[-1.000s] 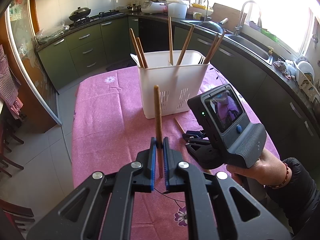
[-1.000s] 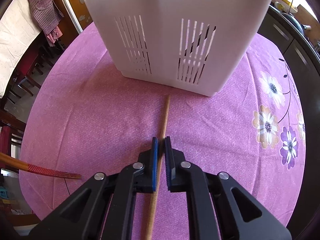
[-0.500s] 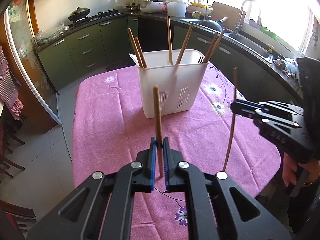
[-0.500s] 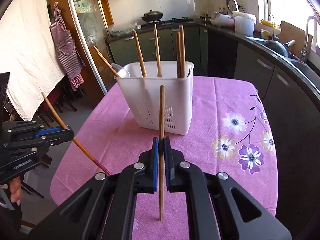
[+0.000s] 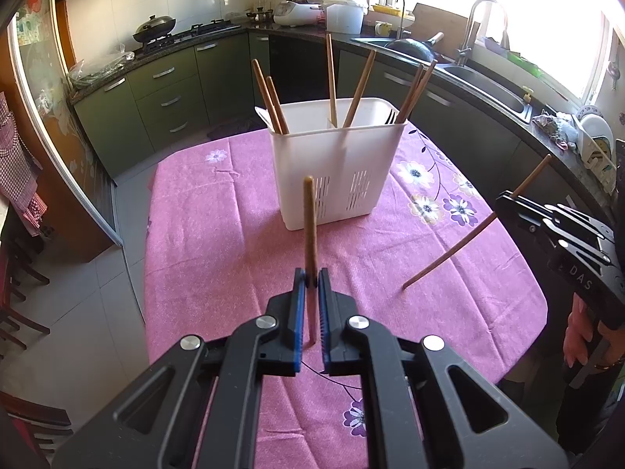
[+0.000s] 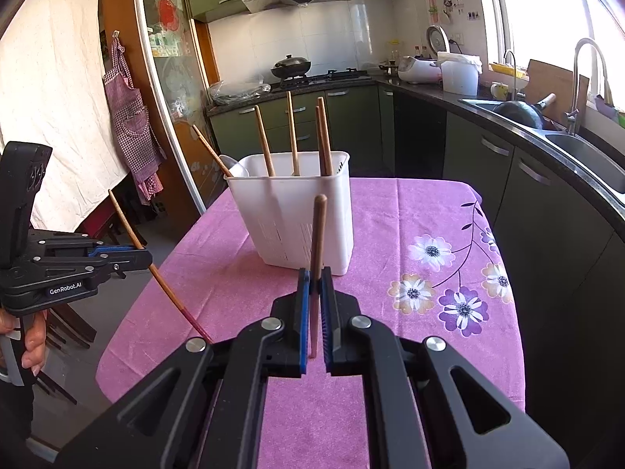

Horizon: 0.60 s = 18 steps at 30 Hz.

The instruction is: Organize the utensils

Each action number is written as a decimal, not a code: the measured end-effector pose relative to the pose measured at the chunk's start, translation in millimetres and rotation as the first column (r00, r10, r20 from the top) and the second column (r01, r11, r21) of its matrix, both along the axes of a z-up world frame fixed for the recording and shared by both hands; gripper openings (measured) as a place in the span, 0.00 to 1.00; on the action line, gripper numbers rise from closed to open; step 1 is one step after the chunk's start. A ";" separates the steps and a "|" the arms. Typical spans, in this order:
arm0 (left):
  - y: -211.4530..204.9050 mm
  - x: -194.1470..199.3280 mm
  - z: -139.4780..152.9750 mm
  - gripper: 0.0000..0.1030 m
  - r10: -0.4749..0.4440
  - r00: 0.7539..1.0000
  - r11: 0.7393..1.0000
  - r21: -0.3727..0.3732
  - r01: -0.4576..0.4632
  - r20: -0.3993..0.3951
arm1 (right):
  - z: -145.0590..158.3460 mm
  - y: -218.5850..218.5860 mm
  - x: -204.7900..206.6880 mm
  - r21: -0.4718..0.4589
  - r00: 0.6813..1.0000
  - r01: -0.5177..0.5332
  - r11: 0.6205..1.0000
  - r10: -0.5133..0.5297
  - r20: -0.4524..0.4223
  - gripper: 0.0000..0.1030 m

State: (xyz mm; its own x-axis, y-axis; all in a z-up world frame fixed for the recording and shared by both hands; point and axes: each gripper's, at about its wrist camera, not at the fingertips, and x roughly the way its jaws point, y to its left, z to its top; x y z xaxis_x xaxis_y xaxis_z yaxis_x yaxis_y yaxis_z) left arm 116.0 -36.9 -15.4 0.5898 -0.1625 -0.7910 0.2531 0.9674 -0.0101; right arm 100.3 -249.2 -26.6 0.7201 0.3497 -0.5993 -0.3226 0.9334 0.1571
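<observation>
A white slotted utensil holder stands on the pink tablecloth with several wooden chopsticks upright in it; it also shows in the right wrist view. My left gripper is shut on a wooden chopstick, held upright above the table in front of the holder. My right gripper is shut on another chopstick, also lifted off the table. Each gripper shows in the other's view: the right one with its slanted chopstick, the left one with its chopstick.
Dark green kitchen cabinets and a counter with a sink run behind and to the right of the table. A stove with a wok is at the back left. Chairs stand left of the table.
My right gripper has lifted its chopstick off the tablecloth, raised it and drawn back to the table's right side. My left gripper keeps its chopstick upright, almost still.
</observation>
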 end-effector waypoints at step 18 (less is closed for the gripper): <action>-5.9 29.5 53.1 0.07 -0.052 0.998 0.995 -0.089 0.049 -0.035 | -2.1 -0.2 2.9 -0.005 1.000 -0.008 1.000 0.008 -0.008 0.06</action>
